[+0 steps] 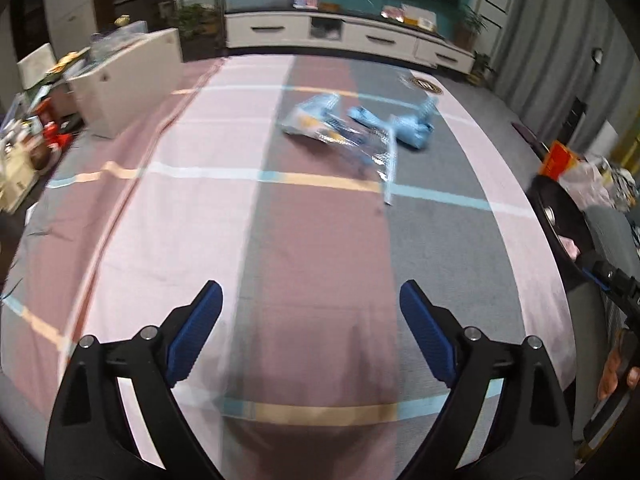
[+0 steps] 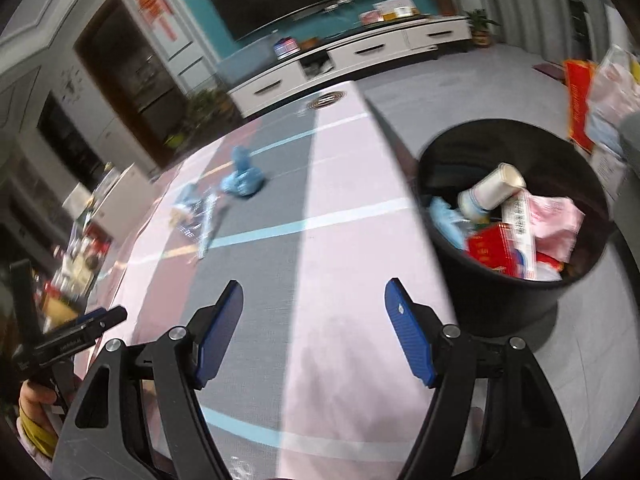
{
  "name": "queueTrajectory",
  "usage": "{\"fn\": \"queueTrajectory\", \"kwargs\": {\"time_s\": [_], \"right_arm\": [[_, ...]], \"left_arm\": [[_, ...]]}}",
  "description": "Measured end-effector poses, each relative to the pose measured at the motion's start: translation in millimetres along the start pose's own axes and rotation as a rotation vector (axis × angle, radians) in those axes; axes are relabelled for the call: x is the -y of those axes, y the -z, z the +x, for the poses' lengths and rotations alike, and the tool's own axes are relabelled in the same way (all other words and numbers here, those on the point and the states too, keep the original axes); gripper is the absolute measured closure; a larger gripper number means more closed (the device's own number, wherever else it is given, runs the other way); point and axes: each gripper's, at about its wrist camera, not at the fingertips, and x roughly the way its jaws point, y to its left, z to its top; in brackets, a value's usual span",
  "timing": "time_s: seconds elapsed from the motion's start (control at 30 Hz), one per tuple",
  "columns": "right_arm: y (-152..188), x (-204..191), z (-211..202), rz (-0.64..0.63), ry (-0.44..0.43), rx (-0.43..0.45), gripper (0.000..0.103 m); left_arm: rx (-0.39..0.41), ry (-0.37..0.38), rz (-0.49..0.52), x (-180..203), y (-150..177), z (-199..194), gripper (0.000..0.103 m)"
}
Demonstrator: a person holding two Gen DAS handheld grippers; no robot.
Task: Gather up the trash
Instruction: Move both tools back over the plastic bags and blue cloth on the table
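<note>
Trash (image 1: 340,128) lies far across the table (image 1: 200,200): a crinkled foil wrapper (image 2: 204,216) with a blue crumpled wad (image 2: 242,182) just beside it, on the grey and pink checked cloth. Left gripper (image 1: 311,336) hangs over the near end, fingers spread wide, nothing between them. Right gripper (image 2: 314,330) is likewise spread and bare, by the table's edge. A black bin (image 2: 516,280) stands on the floor beside that edge, holding a cup (image 2: 492,190), a red box (image 2: 494,250) and pink paper (image 2: 556,222).
</note>
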Motion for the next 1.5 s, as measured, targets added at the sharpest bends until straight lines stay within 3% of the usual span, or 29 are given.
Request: {"fn": "queueTrajectory", "kwargs": {"time_s": [0.27, 0.83, 1.13, 1.5], "right_arm": [[-2.7, -50.7, 18.7, -0.101, -0.013, -0.036, 0.03], [-23.5, -97.2, 62.2, -0.186, -0.025, -0.064, 0.03], [-37.3, -102.9, 90.4, -0.209, -0.016, -0.068, 0.03], [-73.5, -88.2, 135.8, -0.163, -0.005, -0.04, 0.029]], "left_arm": [[0.04, 0.0, -0.04, -23.3, 4.2, -12.4, 0.011], [0.028, 0.031, -0.107, -53.6, -3.2, 4.2, 0.01], [0.012, 0.061, -0.104, -46.8, -19.9, 24.0, 0.01], [0.026, 0.159, -0.161, -20.4, -72.6, 67.0, 0.011]]}}
